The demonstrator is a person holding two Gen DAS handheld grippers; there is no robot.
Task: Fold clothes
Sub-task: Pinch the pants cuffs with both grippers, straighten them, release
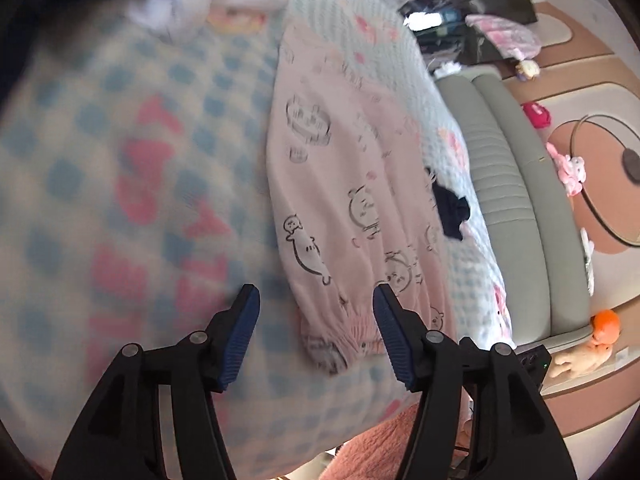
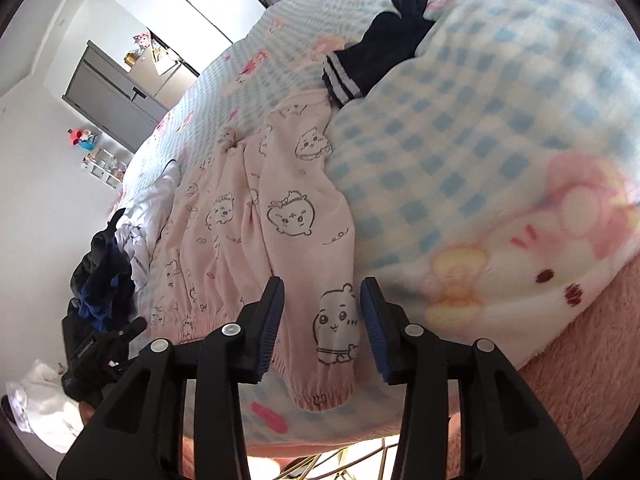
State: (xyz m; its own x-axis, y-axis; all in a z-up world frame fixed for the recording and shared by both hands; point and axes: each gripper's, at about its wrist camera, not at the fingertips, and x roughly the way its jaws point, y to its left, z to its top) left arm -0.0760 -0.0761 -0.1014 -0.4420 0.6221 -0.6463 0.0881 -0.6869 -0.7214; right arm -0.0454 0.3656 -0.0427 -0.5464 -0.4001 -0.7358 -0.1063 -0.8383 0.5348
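One pink cartoon-print garment (image 2: 256, 216) lies on one blue-checked blanket (image 2: 480, 140). One dark navy striped garment (image 2: 372, 60) sits far right. One heap of white and dark clothes (image 2: 120, 248) lies at the left. Two grippers show, with four blue-padded fingers (image 2: 272, 320) in all.

No legible text, brand, number or sign in either view. Only wordless cartoon-animal line drawings on the pink garment (image 2: 280, 216) at centre frame. Faint pale lettering on the black device (image 2: 86, 350) at lower left of the right wrist view, too small to read. Pink cartoon motifs on the checked blanket (image 1: 120, 160), blurred, without readable characters.
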